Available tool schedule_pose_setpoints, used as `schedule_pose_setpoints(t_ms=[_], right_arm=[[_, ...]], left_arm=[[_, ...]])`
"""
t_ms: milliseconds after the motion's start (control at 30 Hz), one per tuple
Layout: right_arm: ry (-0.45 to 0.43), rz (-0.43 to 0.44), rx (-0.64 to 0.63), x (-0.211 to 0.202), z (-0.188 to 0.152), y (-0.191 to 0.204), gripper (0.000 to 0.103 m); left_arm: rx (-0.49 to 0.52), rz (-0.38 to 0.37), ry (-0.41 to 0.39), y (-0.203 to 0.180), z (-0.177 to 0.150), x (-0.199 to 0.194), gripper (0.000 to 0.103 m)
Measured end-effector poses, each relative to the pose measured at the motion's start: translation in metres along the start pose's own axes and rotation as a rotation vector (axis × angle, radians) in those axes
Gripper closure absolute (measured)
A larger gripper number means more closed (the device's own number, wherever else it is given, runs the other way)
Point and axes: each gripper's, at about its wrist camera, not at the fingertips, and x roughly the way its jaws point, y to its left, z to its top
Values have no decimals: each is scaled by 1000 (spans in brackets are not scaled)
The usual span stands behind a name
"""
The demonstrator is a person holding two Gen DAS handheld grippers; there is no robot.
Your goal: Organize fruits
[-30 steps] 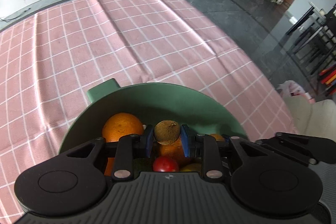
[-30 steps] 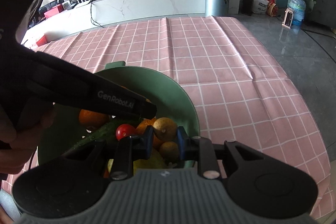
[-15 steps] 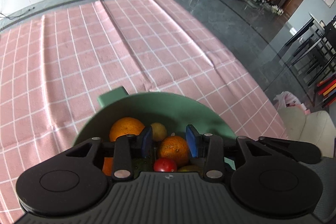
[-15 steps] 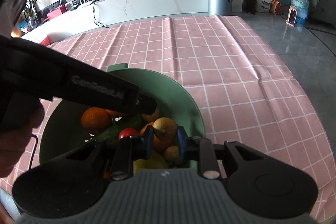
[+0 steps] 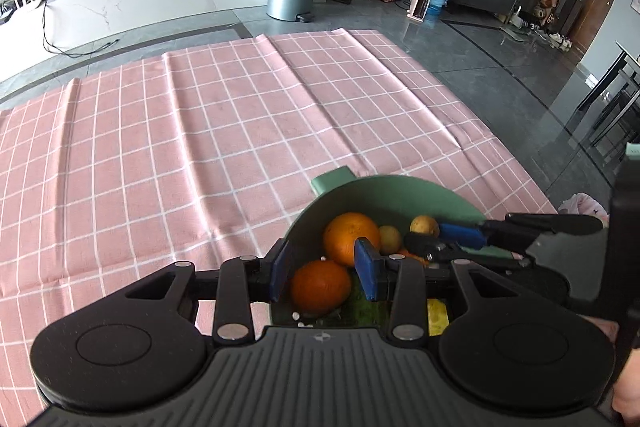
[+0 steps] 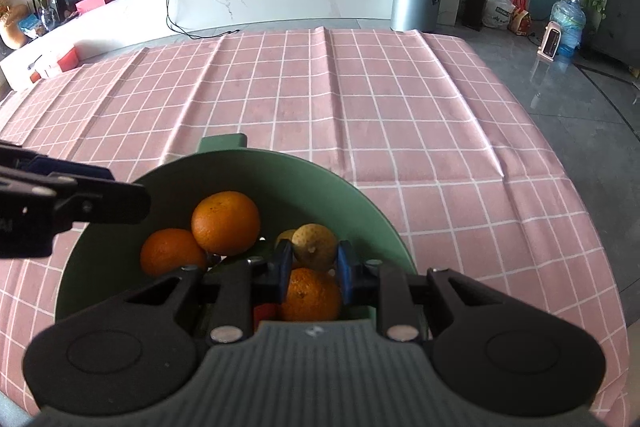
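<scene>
From the left wrist view, the left gripper (image 5: 322,271) had its fingers parted with nothing pinched, just hanging above the near edge of the green bowl (image 5: 420,191); an orange (image 5: 320,286) showed in the gap below them, not touched as far as I could tell, with a second orange (image 5: 351,238) just beyond. The right gripper (image 5: 434,231) came in from the right with a small yellowish fruit (image 5: 424,225) at its tips. From the right wrist view, that fruit (image 6: 314,246) was clamped between the closed blue fingers (image 6: 285,269) over the bowl's (image 6: 360,203) middle, oranges underneath, and the left gripper (image 6: 120,201) sat off at the left rim. The pink checked cloth (image 6: 360,99) on the surface was bare beyond the bowl, so I'd guess the fruit travels out that way, and the right hand already has it.
</scene>
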Motion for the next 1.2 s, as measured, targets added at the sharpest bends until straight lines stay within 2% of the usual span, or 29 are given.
schedule_pose_setpoints(t_ms=[367,400,433,567,667,733,933,1133,1200], right_arm=[[36,-59,9,6,0,3,82],[33,-58,13,5,1,3,80],[32,-63,12,3,1,4,73],[12,-70,14,-13,4,8,66],[-31,-61,25,-39,4,12,57],[-73,-58,34,-60,3,18,48],[-215,-25,86,-126,-19,36,38],[-313,17,115,-175,-54,63,30],[-364,47,124,-190,-71,71,26]], left_arm=[[9,11,7,7,-16,-10,58],[9,11,4,7,-16,-13,58],[11,12,-2,7,-17,-17,58],[24,13,-36,5,-20,-39,56],[37,23,-80,3,-27,-61,52],[46,34,-113,3,-34,-77,45],[95,122,-242,0,-65,-121,32],[141,225,-375,-7,-100,-151,16],[160,243,-420,-9,-111,-157,16]])
